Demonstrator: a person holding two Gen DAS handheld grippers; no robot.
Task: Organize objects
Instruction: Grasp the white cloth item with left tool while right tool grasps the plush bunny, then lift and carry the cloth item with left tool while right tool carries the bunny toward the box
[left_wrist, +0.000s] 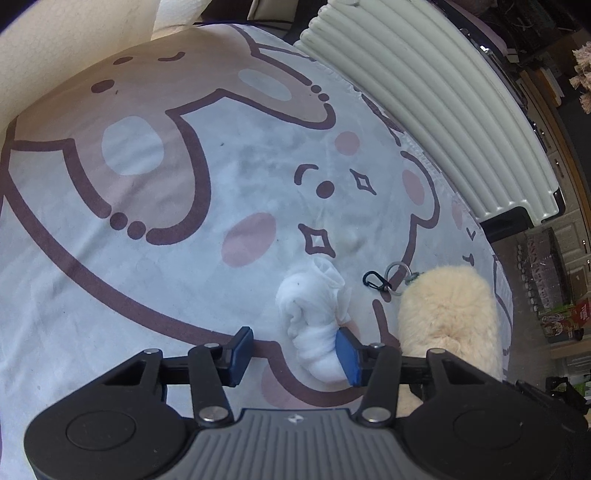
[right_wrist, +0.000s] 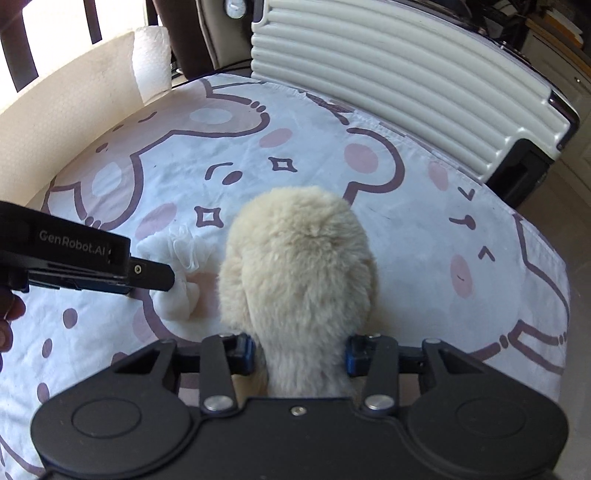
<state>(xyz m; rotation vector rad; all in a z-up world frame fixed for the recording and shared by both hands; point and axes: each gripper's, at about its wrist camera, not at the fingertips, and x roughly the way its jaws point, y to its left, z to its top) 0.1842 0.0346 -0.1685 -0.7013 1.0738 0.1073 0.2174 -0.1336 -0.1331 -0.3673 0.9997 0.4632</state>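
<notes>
From the left wrist camera, a big white sheet (left_wrist: 184, 295) with brown and pink cartoon bears covers the soft surface. At the far edge lies a cream case with long ridges (left_wrist: 424, 92). To the right there is dark floor and some boxes. A rolled-up white cloth (left_wrist: 314, 314) lies on the sheet, and a small black clip with a ring (left_wrist: 384, 280) lies just beside it. A fluffy cream toy (left_wrist: 450, 314) sits to the right. The left gripper (left_wrist: 295, 350) points down at the sheet. Its right blue pad (left_wrist: 349, 356) touches the white cloth, but the left pad stands apart from it, so the cloth is not pinched.

From the right wrist camera, the same sheet (right_wrist: 443, 229) and ridged case (right_wrist: 388, 74) show, with a cream wall and a paper roll (right_wrist: 151, 55) at the far left. The right gripper (right_wrist: 299, 356) points down, and both blue pads squeeze the fluffy cream toy (right_wrist: 295, 258). The left gripper (right_wrist: 162, 277) comes in from the left, its tip at the white cloth (right_wrist: 181, 284). A bit of the person's hand (right_wrist: 9, 317) shows at the left edge.
</notes>
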